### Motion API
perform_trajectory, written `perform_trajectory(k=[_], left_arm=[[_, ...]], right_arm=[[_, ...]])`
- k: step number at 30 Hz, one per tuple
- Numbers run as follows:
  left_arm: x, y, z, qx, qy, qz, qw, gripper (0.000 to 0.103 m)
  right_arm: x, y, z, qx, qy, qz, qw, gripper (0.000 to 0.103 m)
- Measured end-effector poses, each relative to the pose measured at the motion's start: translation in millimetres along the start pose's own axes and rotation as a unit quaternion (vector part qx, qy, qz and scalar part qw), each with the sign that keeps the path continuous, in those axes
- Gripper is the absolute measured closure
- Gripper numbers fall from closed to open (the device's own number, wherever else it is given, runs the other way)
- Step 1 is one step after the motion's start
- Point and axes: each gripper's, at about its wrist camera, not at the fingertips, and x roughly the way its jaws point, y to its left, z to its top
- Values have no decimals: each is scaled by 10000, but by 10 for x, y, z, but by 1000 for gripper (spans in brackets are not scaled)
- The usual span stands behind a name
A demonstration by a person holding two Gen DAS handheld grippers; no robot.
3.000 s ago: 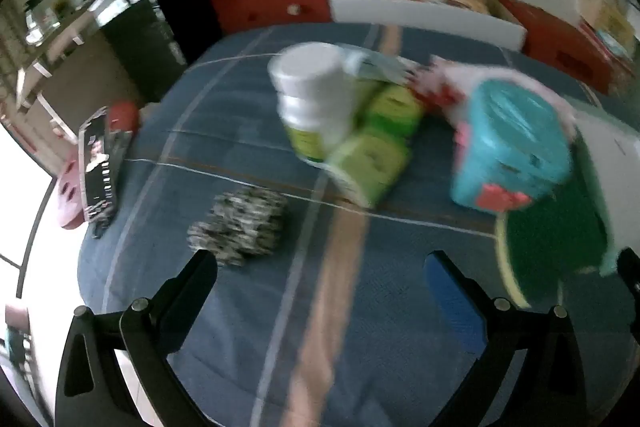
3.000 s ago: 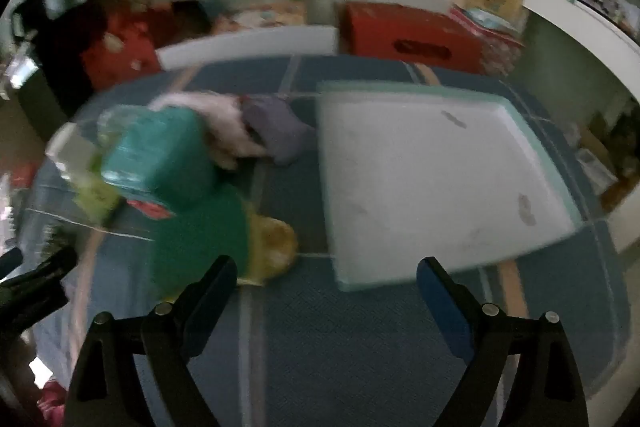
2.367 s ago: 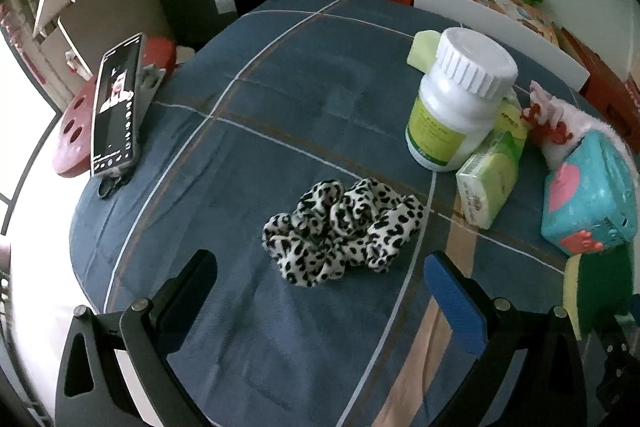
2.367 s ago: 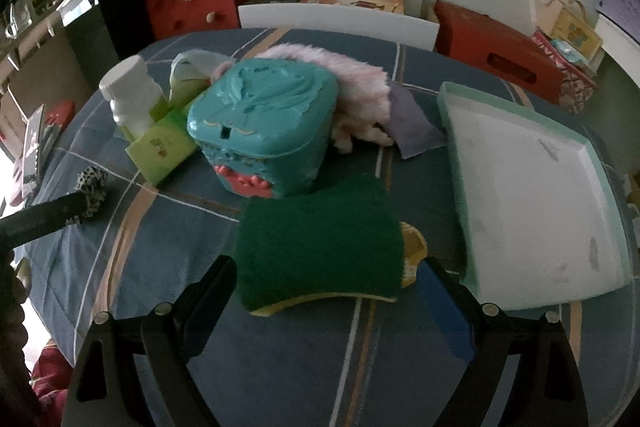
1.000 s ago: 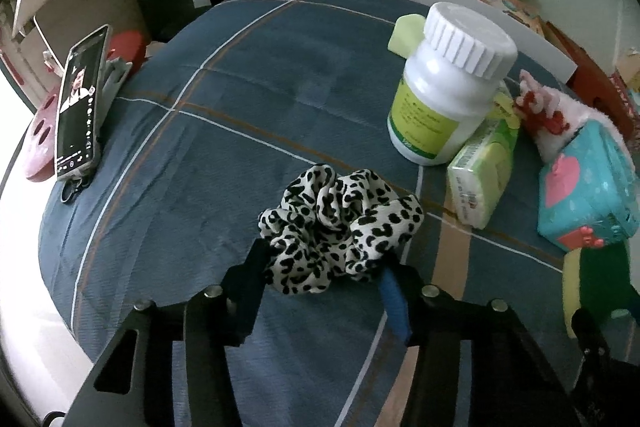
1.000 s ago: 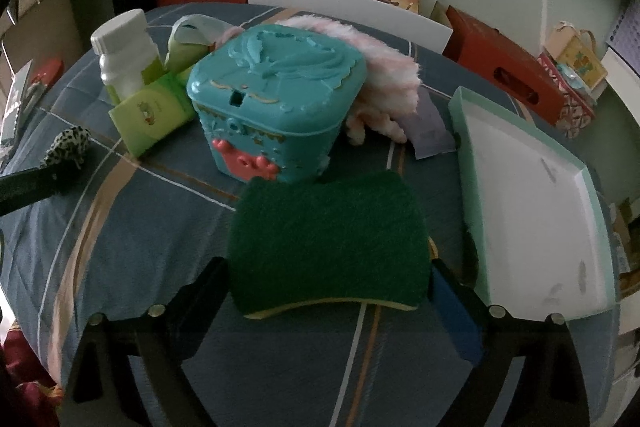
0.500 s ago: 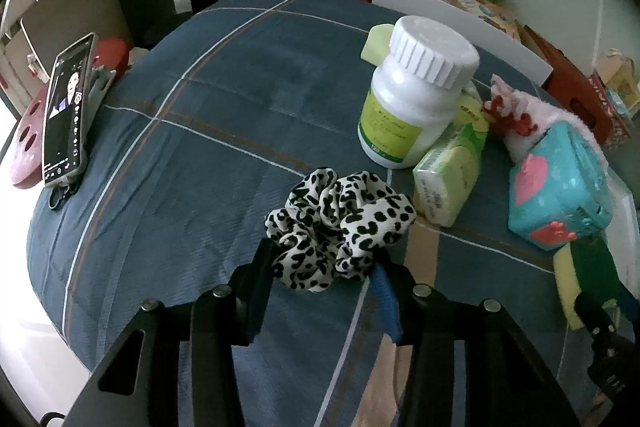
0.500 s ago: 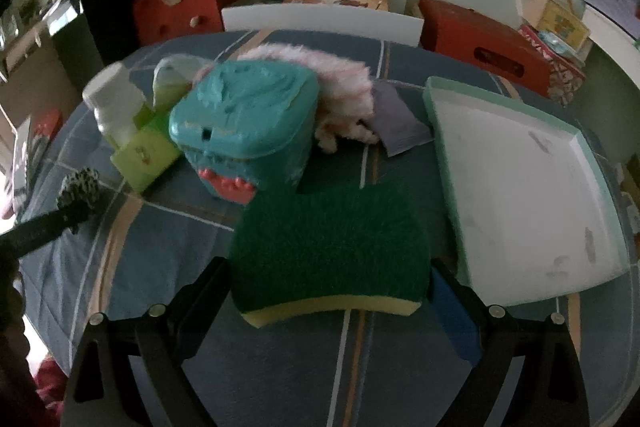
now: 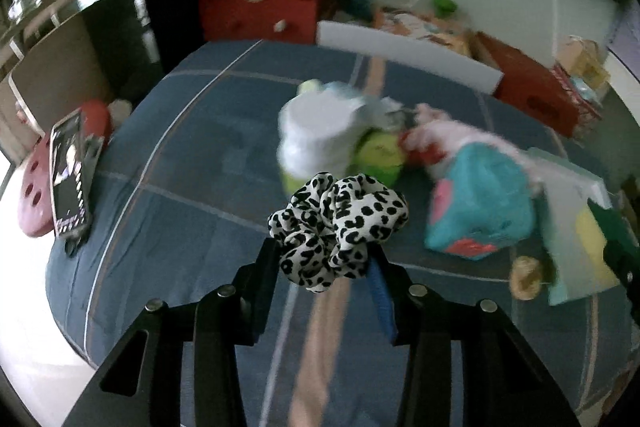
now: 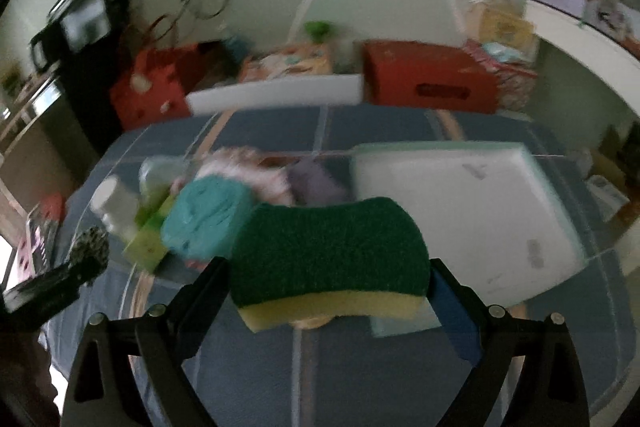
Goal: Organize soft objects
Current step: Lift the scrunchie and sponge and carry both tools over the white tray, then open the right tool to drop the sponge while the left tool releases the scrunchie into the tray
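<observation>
A blue checked cloth point(image 9: 192, 155) covered your surface, red bags against the wall behind. Both tools pointed steeply down. Your left tool point(image 9: 324, 261) had just closed on the leopard scrunchie point(image 9: 338, 229), held clear of the cloth. Your right tool point(image 10: 330, 273) clamped the green sponge point(image 10: 328, 251); only its view showed the whole white tray point(image 10: 472, 211).

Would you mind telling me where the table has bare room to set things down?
The white, green-rimmed tray is bare. Blue checked cloth lies free between the phone and white bottle. It is crowded around the teal plastic box.
</observation>
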Motion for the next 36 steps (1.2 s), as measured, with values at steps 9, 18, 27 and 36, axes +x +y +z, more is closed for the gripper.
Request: perform_trajectory(k=[9,18,27,36], left_arm=[[-170,-940,326,787,-141,-582,9951,58],[-11,-2030,287,1689,-11,-1144,9790,58],[339,-2713,94,2269,263,-1348,9642,58],[566,-3034,-14,2552,221,-1365,9569,45]], right_arm=[[187,-739,308,811,254,-821,9930,6],[493,-1503,244,1604,567,-1309,9767,6],[727,-2031,77,2169,599,-1418,9640,6],[812,-2207,47,2305,461,-1550,9595,5]])
